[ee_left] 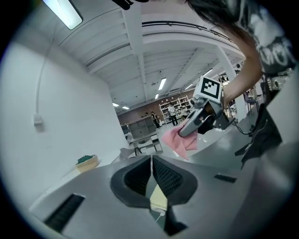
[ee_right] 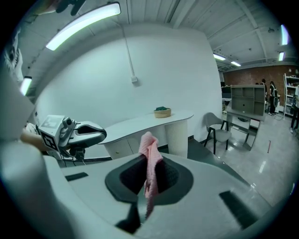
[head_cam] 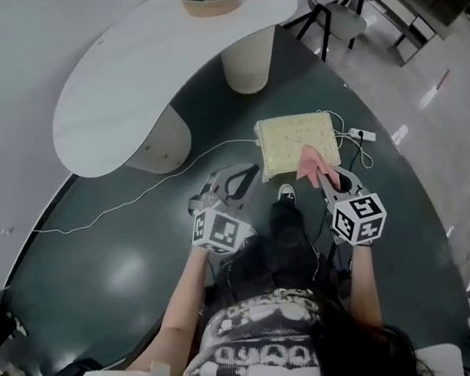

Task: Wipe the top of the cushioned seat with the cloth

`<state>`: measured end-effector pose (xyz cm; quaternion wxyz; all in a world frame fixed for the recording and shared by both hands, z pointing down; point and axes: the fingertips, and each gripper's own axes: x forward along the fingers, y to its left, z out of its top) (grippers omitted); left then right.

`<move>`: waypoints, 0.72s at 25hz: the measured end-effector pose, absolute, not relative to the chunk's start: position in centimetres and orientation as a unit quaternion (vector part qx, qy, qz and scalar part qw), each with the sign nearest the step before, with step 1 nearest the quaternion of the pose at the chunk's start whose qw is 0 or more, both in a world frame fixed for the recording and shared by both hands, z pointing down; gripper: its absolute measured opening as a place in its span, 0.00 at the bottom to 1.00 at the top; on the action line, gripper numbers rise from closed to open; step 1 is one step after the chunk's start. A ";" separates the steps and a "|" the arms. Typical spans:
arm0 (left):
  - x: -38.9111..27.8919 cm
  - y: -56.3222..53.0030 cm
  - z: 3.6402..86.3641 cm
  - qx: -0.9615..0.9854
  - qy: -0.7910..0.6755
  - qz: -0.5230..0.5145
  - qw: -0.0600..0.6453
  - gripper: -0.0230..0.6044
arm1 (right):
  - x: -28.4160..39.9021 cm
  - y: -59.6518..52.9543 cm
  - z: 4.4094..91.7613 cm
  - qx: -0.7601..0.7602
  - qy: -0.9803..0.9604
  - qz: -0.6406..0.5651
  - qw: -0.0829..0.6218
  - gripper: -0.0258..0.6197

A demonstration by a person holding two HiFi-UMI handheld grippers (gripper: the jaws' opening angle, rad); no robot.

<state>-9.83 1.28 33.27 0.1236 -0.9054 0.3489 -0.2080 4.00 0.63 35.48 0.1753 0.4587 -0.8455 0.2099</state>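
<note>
Top of the pale yellow square cushioned seat (head_cam: 296, 140) is basically wide open. Only the pink cloth (head_cam: 313, 164) hanging from the right gripper (head_cam: 334, 180) overlaps its near right corner. To its left the dark green floor (head_cam: 123, 261) is free, bar a thin white cable (head_cam: 132, 200) snaking across. The right side is tighter, with a white power strip (head_cam: 362, 134) just beside the seat. Behind it, the ribbed white pedestal (head_cam: 247, 60) of the curved white table (head_cam: 116, 95) stands near. The person's shoe (head_cam: 286, 192) sits at the front edge.

Open-plan showroom or office — curved white counter (head_cam: 172, 56); chair (head_cam: 333, 15); shelving (ee_right: 248, 100) beyond.
</note>
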 end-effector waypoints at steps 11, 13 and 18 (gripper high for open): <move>-9.5 4.8 31.5 -0.913 0.340 -0.184 0.129 0.06 | 1.1 4.8 33.1 0.438 -0.861 0.179 0.186 0.06; -9.3 5.2 31.4 -0.912 0.343 -0.184 0.127 0.06 | 1.0 5.3 33.1 0.433 -0.863 0.179 0.188 0.06; -7.5 5.9 31.2 -0.911 0.349 -0.183 0.120 0.06 | 2.6 5.8 32.7 0.427 -0.868 0.180 0.179 0.06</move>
